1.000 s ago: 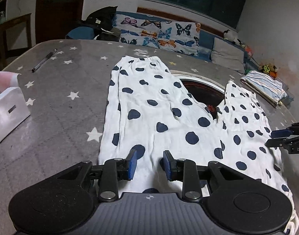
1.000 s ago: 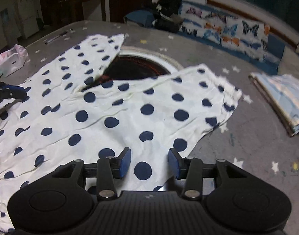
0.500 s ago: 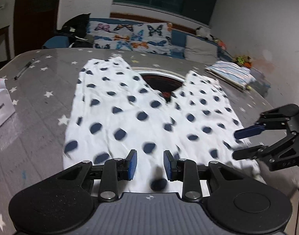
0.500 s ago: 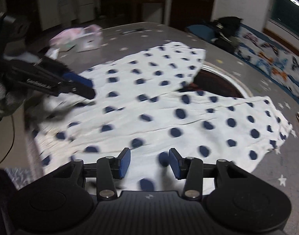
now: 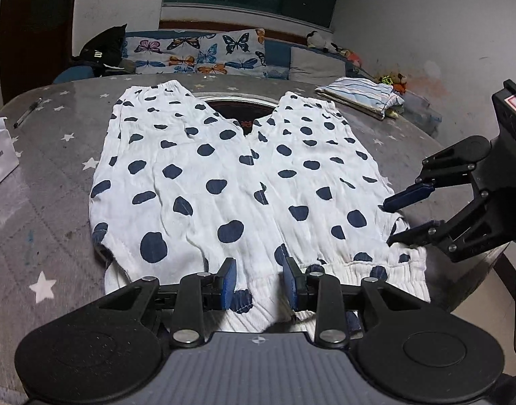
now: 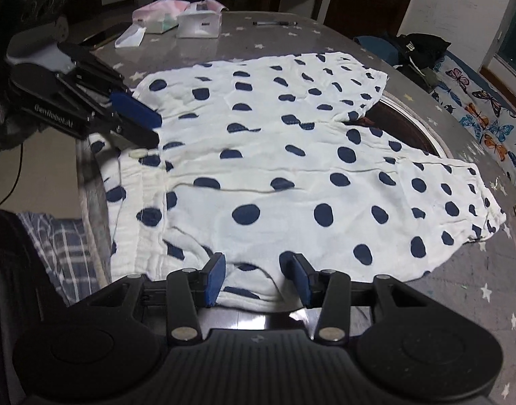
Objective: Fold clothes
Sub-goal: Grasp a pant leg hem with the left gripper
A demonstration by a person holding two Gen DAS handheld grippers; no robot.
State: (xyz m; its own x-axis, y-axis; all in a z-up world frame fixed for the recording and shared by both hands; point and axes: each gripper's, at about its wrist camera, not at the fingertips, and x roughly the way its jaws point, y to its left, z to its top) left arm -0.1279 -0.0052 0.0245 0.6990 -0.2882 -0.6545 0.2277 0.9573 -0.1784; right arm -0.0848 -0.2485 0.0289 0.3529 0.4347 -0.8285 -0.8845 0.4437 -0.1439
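polka-dot trousers (image 5: 244, 175) lie flat on grey star-print worktop (image 5: 48, 175), waistband at near edge. left hand-held gripper (image 5: 259, 283) released, jaws apart over waistband middle. right hand-held gripper (image 6: 258, 280) released, jaws apart at waistband corner. white box (image 6: 198, 23) and pen (image 6: 274, 23) farther out; folded striped cloth (image 5: 362, 96) beyond trouser legs.

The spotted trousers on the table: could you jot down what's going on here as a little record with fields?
garment: white trousers with navy spots, spread flat, legs pointing away
surface: grey star-print table
left gripper: open, over the waistband middle
right gripper: open, at the waistband's right corner
folding: not begun
also on table: folded striped cloth, white box, pen
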